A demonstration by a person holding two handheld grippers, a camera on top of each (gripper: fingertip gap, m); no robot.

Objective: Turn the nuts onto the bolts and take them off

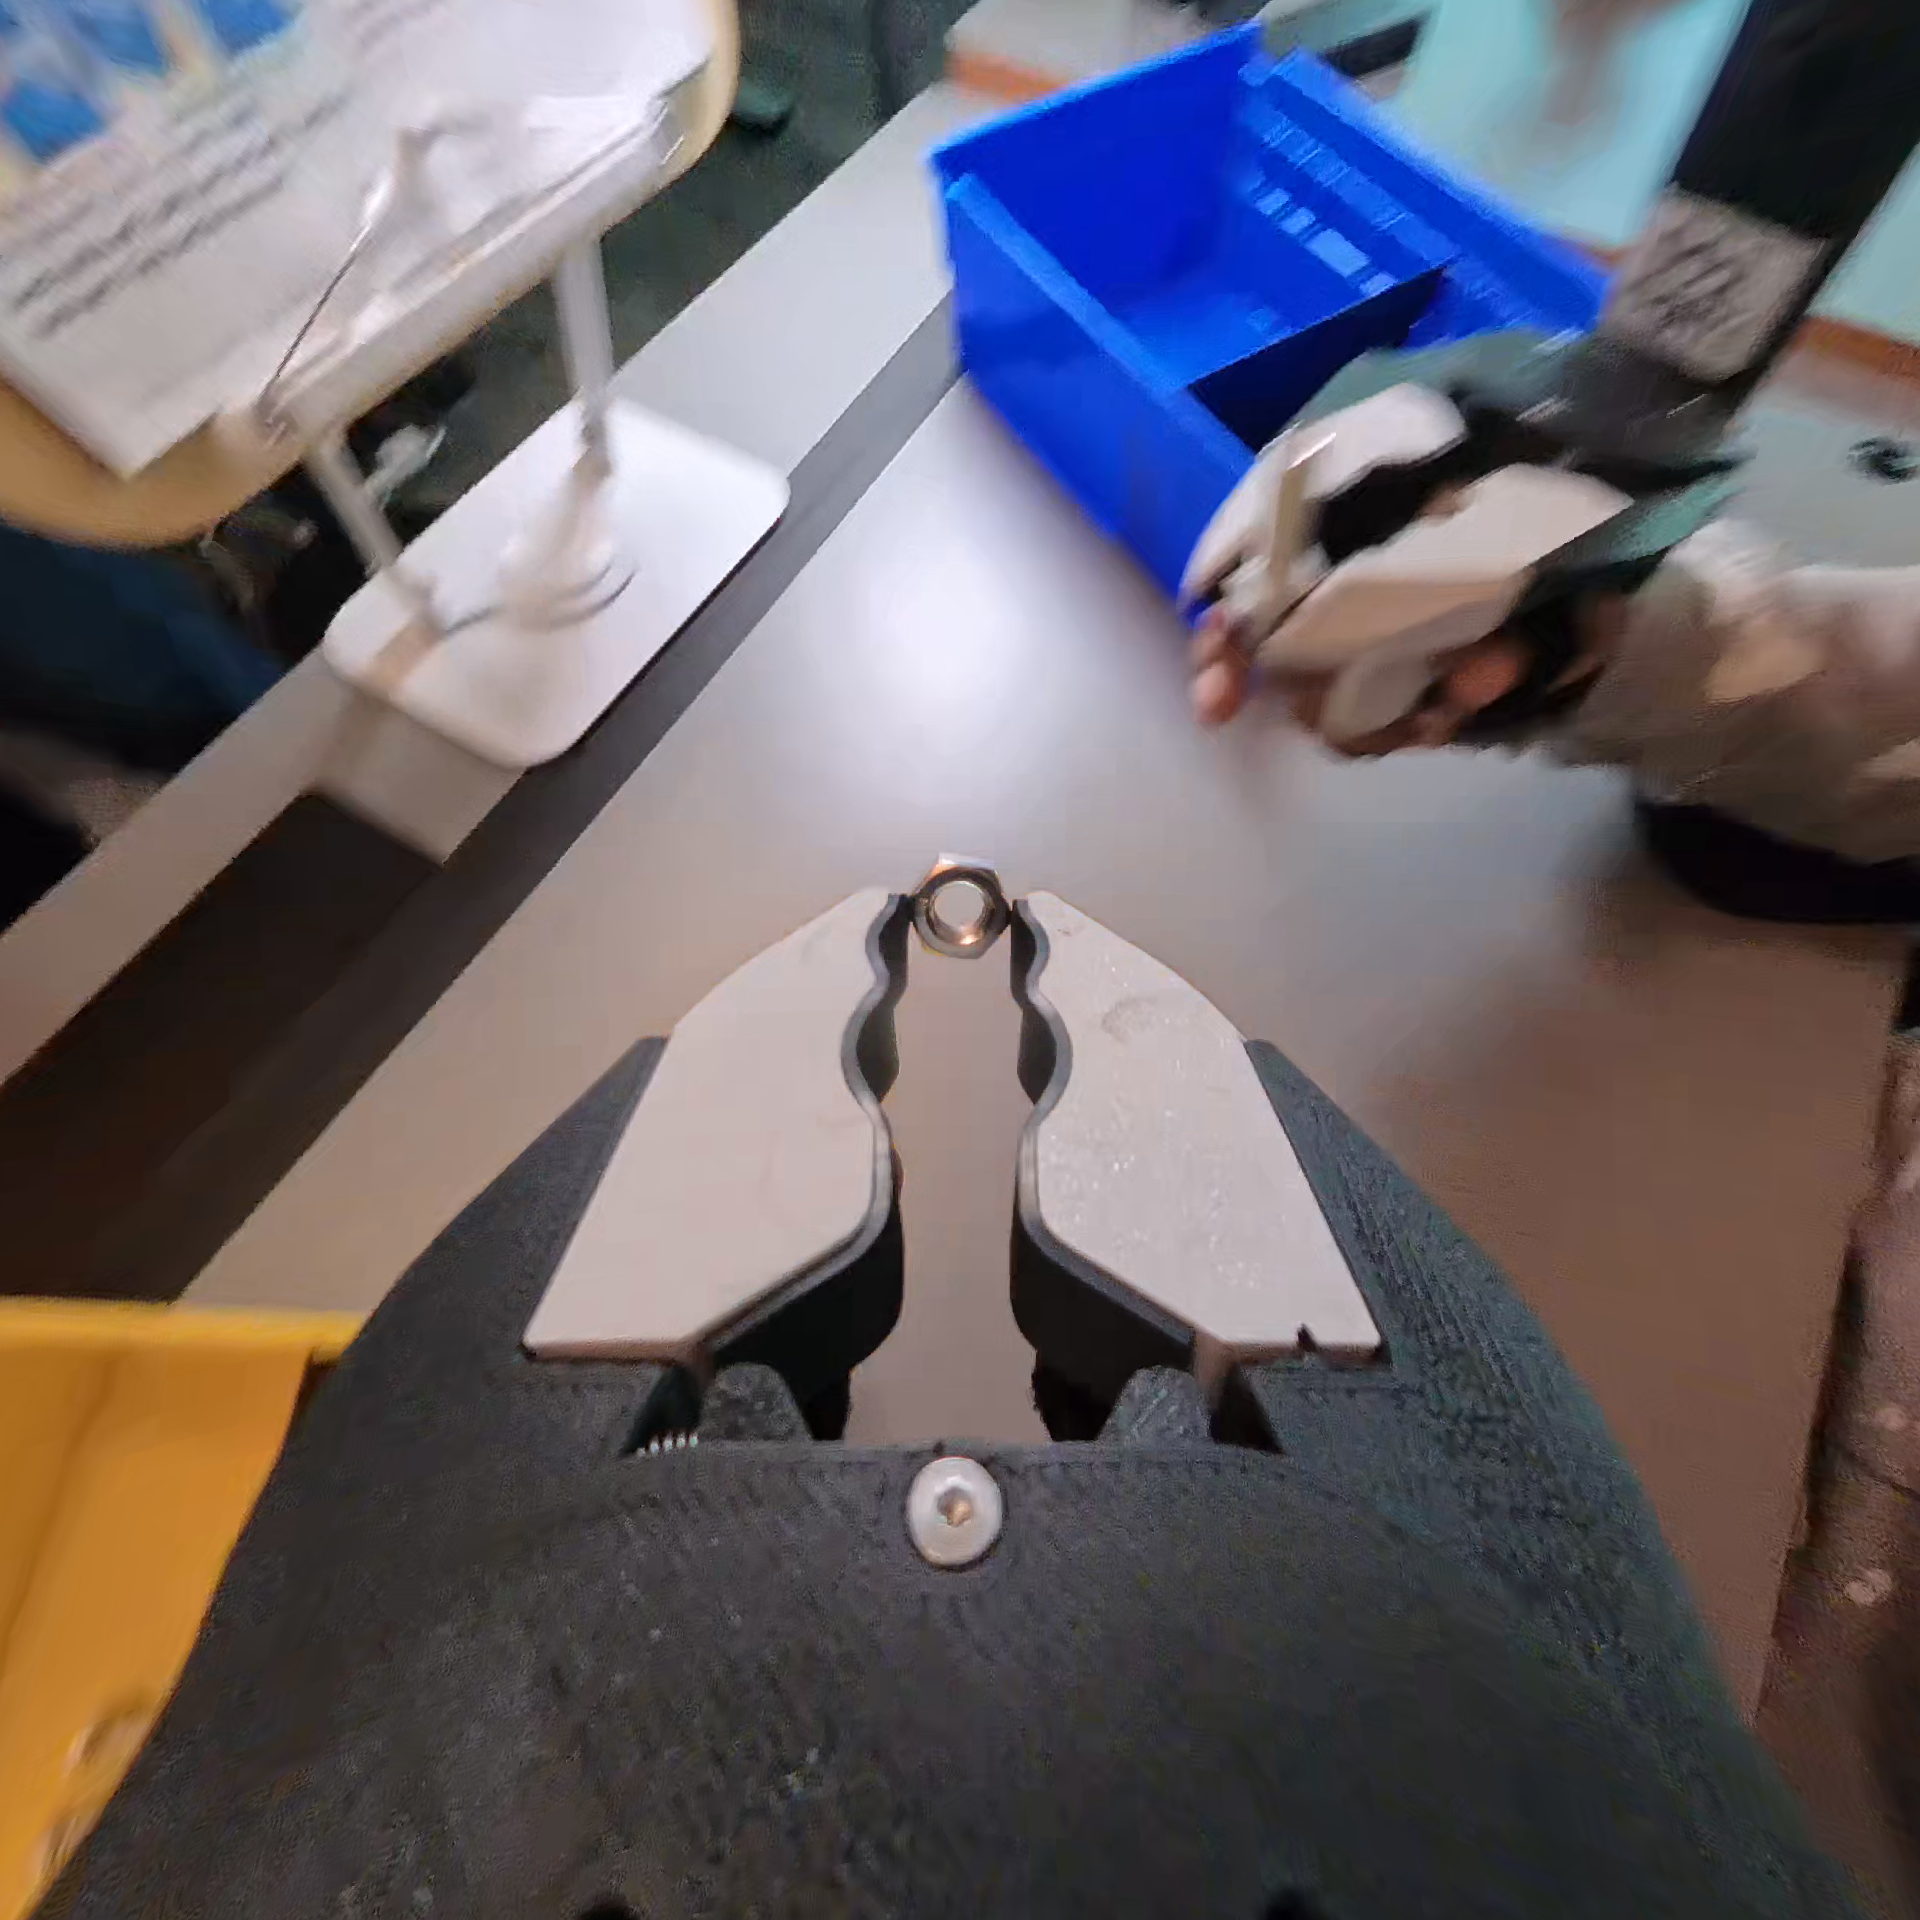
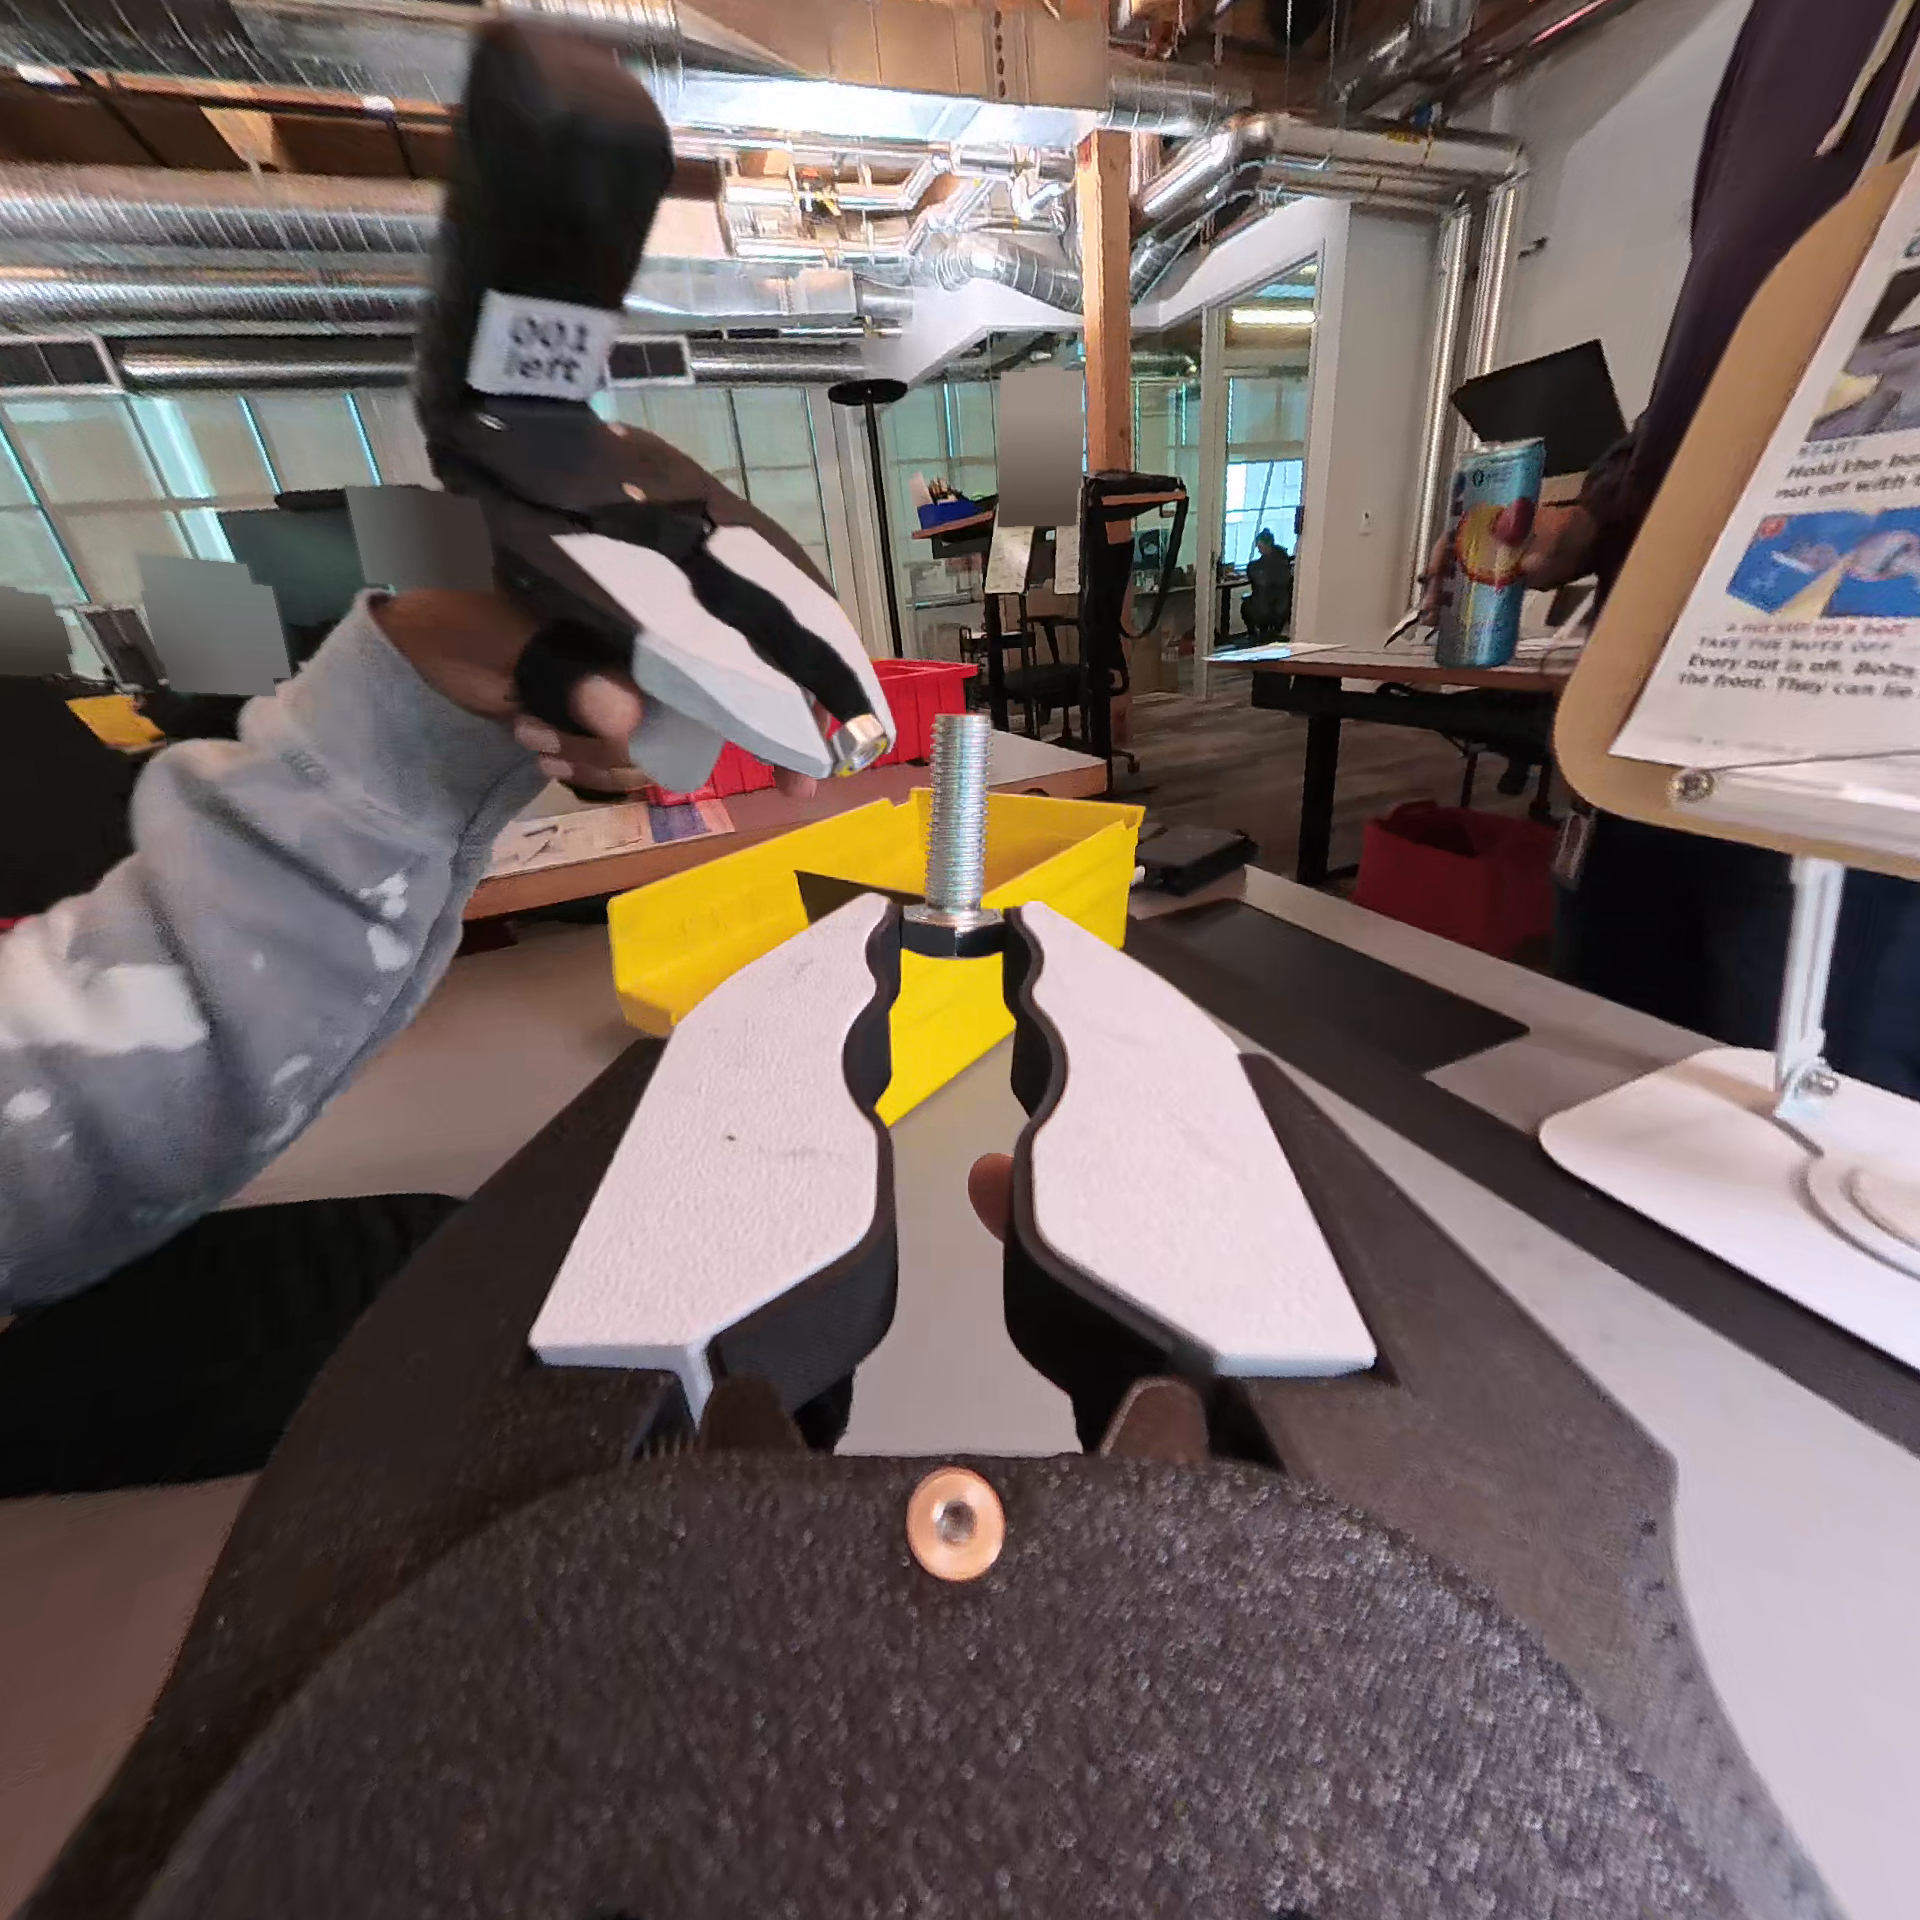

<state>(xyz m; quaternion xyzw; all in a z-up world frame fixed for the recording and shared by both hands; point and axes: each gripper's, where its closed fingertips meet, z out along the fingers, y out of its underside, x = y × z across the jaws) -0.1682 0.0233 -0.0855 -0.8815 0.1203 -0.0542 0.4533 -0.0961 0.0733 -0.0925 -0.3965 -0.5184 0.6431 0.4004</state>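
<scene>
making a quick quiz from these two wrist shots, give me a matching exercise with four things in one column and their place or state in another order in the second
Things:
1. nut
2. bolt
3. blue bin
4. yellow bin

Place or state:
A. on the table beyond the right gripper, behind the bolt
B. pinched at the tips of the left gripper
C. on the table, at its far edge in the left wrist view
D. upright, head clamped in the right gripper, threads bare

Pairs: 1-B, 2-D, 3-C, 4-A
</scene>
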